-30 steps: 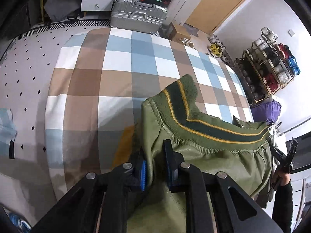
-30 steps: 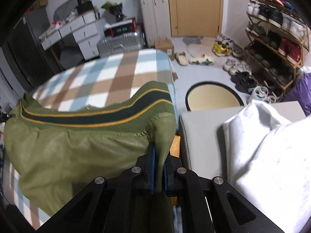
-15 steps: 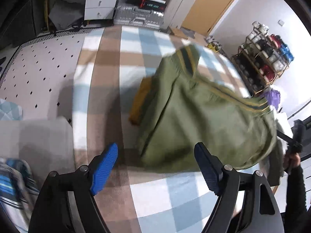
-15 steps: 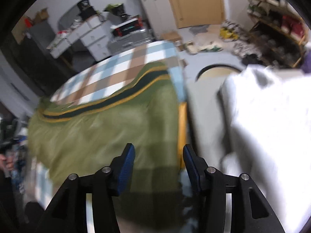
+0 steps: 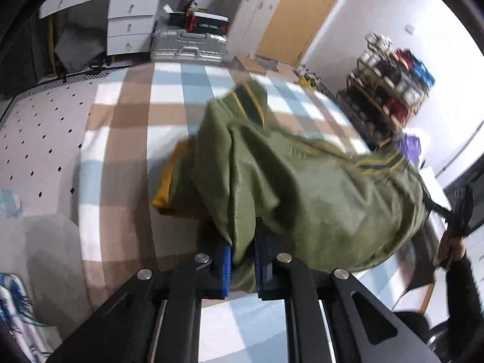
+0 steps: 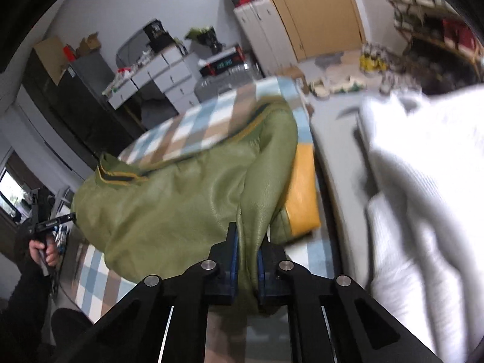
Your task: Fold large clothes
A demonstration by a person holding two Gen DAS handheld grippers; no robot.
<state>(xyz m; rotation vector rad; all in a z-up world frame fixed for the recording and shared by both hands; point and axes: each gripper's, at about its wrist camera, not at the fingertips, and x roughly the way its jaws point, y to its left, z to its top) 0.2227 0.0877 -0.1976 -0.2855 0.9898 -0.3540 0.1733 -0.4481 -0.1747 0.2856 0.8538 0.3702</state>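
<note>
Both grippers let go half a second ago and have just been closing again, now lower on the green jacket (image 5: 317, 187) than the striped rib hem they held a second back. Left gripper (image 5: 243, 264) is pinched on a fold of the near edge, fabric visibly pressed between its blue pads (image 5: 226, 267). Right gripper (image 6: 247, 260) is likewise clamped on a hanging fold of the same jacket, cloth bunched between the jaws. The jacket lies in a heap on the checked blanket (image 5: 130, 139) covering the bed, near its right side, with the yellow lining (image 6: 302, 187) poking out underneath. The striped rib band (image 5: 251, 99) now sits at the far end of the heap.

Handling: faux-leather look, smooth and a bit slick, soft but thick, so it drapes in fat folds and holds creases poorly; probably fairly heavy for a garment. Thin pinches could slip, so take a doubled edge or a seam. The rib band grips better than the shell. Frames are motion-blurred, so which edge exactly is held (possibly the shoulder or collar end) is hard to tell. White bedding (image 6: 423, 166) sits just beside the jacket on the right.
</note>
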